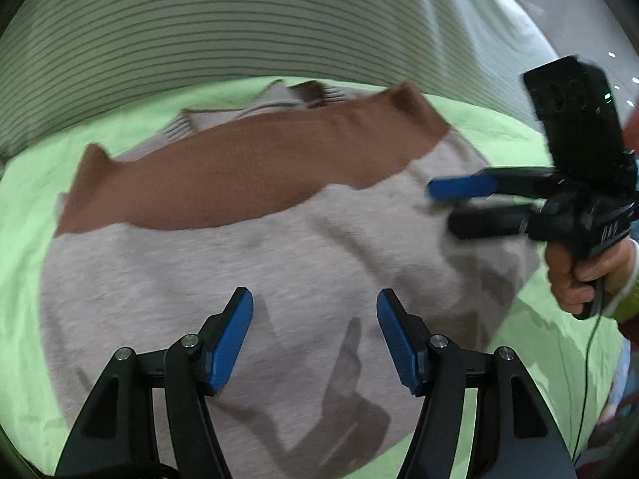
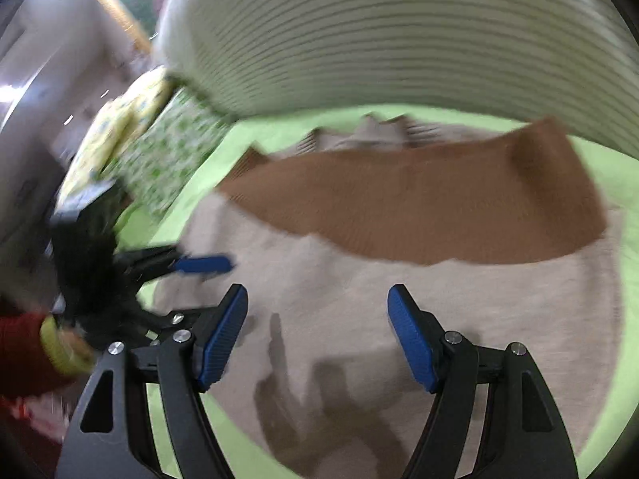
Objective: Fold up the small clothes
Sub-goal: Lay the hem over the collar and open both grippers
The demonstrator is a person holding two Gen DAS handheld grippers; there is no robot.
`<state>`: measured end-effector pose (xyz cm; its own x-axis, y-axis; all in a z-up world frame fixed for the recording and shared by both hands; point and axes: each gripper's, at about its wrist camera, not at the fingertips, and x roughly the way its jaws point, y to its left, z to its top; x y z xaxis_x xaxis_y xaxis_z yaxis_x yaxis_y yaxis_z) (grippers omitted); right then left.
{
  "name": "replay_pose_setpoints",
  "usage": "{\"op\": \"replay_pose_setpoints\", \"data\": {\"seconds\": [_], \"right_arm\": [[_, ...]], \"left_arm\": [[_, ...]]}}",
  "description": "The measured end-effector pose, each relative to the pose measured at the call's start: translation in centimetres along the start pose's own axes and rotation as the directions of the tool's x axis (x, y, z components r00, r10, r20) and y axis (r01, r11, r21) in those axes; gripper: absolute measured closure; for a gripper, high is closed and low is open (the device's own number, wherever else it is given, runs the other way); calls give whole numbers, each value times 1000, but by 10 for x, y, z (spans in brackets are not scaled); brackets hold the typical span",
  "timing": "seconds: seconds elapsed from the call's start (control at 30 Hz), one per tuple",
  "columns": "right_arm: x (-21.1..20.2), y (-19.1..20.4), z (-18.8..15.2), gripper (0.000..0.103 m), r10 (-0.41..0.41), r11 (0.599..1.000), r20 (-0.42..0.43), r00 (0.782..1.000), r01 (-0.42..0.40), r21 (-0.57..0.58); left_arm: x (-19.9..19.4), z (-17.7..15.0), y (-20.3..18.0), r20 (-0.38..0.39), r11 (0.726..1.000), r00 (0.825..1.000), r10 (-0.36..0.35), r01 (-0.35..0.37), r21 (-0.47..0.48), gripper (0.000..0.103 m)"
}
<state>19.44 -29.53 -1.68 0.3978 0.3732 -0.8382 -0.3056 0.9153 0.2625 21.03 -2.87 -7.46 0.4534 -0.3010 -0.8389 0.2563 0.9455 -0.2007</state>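
Note:
A small beige garment (image 1: 239, 279) with a broad brown ribbed band (image 1: 247, 175) lies spread on a light green sheet (image 1: 24, 215). It also shows in the right wrist view (image 2: 479, 303) with its brown band (image 2: 439, 207). My left gripper (image 1: 315, 339) hovers open and empty above the beige cloth. My right gripper (image 2: 317, 335) is open and empty above the same cloth; in the left wrist view it (image 1: 443, 209) reaches in from the right over the garment's right edge. The left gripper (image 2: 207, 265) appears blurred at the left of the right wrist view.
A large pale striped cushion (image 1: 239, 32) stands behind the garment, also in the right wrist view (image 2: 399, 32). A green patterned pillow (image 2: 167, 155) lies at the left. A cable (image 1: 591, 363) hangs from the right gripper.

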Motion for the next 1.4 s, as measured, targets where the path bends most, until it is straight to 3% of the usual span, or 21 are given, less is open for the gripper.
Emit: {"op": "replay_pose_setpoints", "data": {"seconds": [0.07,0.13,0.27,0.3,0.37,0.43,0.47,0.57,0.63,0.73,0.83,0.97,1.03,1.13,1.2,1.27,1.33,1.4], "right_arm": [[13,0,-3,34,30,999,-47,998,-31,-8],[28,-8,-2,44,-35,999,-83,996,34,-14],[35,-37,15,64,-152,987,-23,988,153,51],[33,-43,21,66,-177,982,3,984,176,68],[35,-52,32,71,-268,961,26,963,265,78],[34,-61,41,88,-331,941,48,943,326,88],[32,-64,44,91,-371,926,63,926,364,99],[18,-85,50,93,-452,880,107,886,423,216],[9,-102,52,96,-457,859,118,881,404,314],[4,-98,51,97,-470,853,122,874,415,316],[-4,-77,52,93,-439,873,152,885,381,304],[-15,-48,38,93,-354,916,184,917,300,267],[-14,-30,26,92,-306,937,179,935,262,231],[0,-6,8,92,-216,967,137,967,192,169],[13,6,-6,92,-178,978,78,981,167,124],[21,4,-18,92,-214,973,34,976,210,102],[24,-10,-24,92,-299,947,8,954,295,127],[14,-29,-25,94,-315,931,29,949,303,203]], "left_arm": [[6,3,1,-6,1000,1000,12,-12,5,38],[20,8,5,-27,996,996,86,-85,13,38],[36,26,26,-31,984,985,170,-172,-53,38],[36,31,32,-24,978,980,196,-198,-72,42],[36,40,47,-22,962,968,250,-251,-107,49],[34,44,61,-15,952,963,270,-269,-147,52],[32,46,70,-13,943,958,287,-285,-170,58],[27,51,90,-11,925,950,311,-305,-226,61],[24,53,99,-10,907,936,352,-344,-242,64],[18,52,108,-3,904,942,336,-324,-279,67],[4,45,106,9,905,945,327,-311,-291,65],[-33,28,85,56,899,945,322,-287,-332,44],[-54,11,78,77,890,945,319,-271,-368,40],[-71,-17,65,97,889,965,244,-182,-420,37],[-64,-34,59,43,885,967,251,-211,-415,37],[-53,-42,58,-10,870,955,298,-276,-408,37],[-43,-49,69,-57,835,933,356,-345,-428,37],[-44,-54,81,-68,812,933,353,-341,-474,40]]}}
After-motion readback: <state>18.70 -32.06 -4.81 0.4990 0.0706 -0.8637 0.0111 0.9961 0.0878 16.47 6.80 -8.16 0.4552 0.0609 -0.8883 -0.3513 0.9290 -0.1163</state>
